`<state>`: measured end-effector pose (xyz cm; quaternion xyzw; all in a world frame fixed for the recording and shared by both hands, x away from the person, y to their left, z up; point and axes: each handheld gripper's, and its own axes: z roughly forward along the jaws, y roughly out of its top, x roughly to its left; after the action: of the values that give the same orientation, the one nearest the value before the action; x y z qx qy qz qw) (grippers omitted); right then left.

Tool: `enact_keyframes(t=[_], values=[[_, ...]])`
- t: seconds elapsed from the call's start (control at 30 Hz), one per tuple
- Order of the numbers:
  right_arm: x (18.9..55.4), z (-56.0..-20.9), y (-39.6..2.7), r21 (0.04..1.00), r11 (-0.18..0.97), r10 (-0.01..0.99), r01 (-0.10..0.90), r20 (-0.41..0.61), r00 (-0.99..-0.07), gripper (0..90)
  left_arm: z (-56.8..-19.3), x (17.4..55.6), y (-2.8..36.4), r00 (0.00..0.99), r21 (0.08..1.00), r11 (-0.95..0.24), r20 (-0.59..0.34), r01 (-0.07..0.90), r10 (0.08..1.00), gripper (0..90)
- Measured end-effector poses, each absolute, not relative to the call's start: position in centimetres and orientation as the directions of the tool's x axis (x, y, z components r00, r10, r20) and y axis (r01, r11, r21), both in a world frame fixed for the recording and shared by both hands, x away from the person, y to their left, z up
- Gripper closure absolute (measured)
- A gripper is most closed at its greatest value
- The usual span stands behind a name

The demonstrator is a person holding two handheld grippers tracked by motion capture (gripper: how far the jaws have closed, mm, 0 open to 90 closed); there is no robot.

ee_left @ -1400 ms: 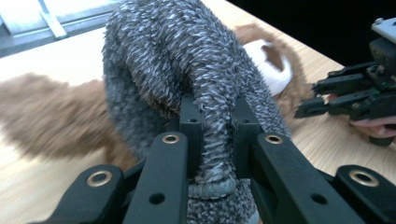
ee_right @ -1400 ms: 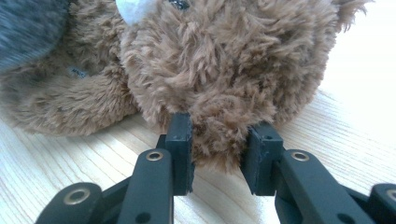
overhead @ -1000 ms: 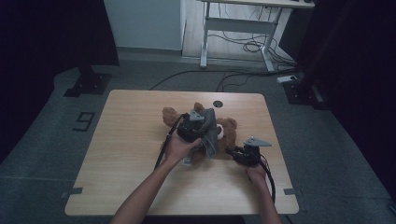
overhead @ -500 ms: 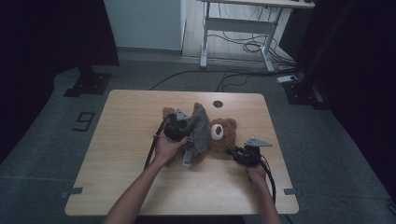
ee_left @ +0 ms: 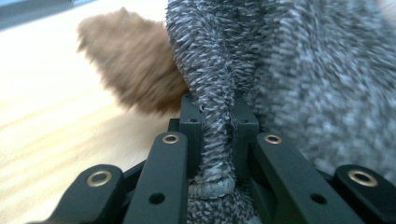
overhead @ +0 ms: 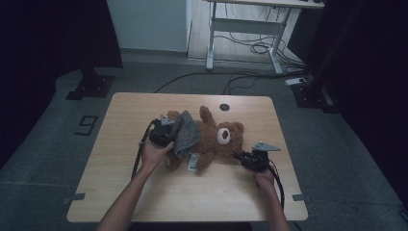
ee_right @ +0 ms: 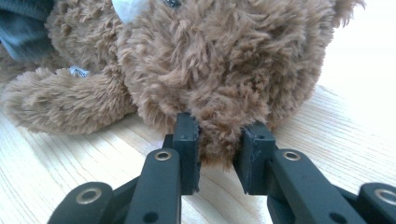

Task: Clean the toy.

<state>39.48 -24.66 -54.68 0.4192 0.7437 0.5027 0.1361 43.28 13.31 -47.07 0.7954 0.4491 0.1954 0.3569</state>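
A brown teddy bear lies on its back across the middle of the wooden table, head toward the right. A grey knit cloth is draped over its lower body. My left gripper is at the bear's left end, shut on a fold of the grey cloth, which bunches between the jaws of my left gripper. A furry brown limb lies just behind. My right gripper is at the bear's head. In the right gripper view my right gripper pinches a tuft of the bear's fur.
A white label hangs from the bear's near side. A round dark hole sits near the table's far edge. Beyond the table a white desk frame and cables stand on the floor.
My left gripper has moved left across the bear, dragging the grey cloth from its chest toward its legs. The right gripper has stayed at the head.
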Motion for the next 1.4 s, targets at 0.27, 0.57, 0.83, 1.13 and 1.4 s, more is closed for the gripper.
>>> enact_keyframes(t=[0.27, 0.57, 0.83, 1.13, 1.4], values=[[39.4, -54.7, -24.5, 0.863, 0.142, 0.76, 0.485, 0.22, -0.612, 72.4, -49.3, 43.0, 14.7, 0.511, 0.718, -0.354, -0.002, 0.599, 0.86, 79.4], [39.5, -54.6, -24.6, 0.862, 0.146, 0.759, 0.485, 0.217, -0.614, 72.0, -48.9, 42.5, 16.4, 0.482, 0.738, -0.311, -0.022, 0.6, 0.876, 79.5], [39.5, -54.6, -24.6, 0.861, 0.147, 0.762, 0.486, 0.216, -0.611, 72.0, -44.5, 41.6, 13.1, 0.55, 0.826, -0.316, 0.008, 0.467, 0.835, 80.1], [39.5, -54.6, -24.7, 0.861, 0.143, 0.76, 0.488, 0.22, -0.612, 71.8, -42.5, 42.3, 7.8, 0.62, 0.832, -0.351, 0.011, 0.43, 0.785, 80.0], [39.5, -54.6, -24.7, 0.862, 0.144, 0.761, 0.486, 0.217, -0.611, 71.8, -43.0, 43.9, 4.8, 0.638, 0.801, -0.408, 0.042, 0.439, 0.769, 79.9]])
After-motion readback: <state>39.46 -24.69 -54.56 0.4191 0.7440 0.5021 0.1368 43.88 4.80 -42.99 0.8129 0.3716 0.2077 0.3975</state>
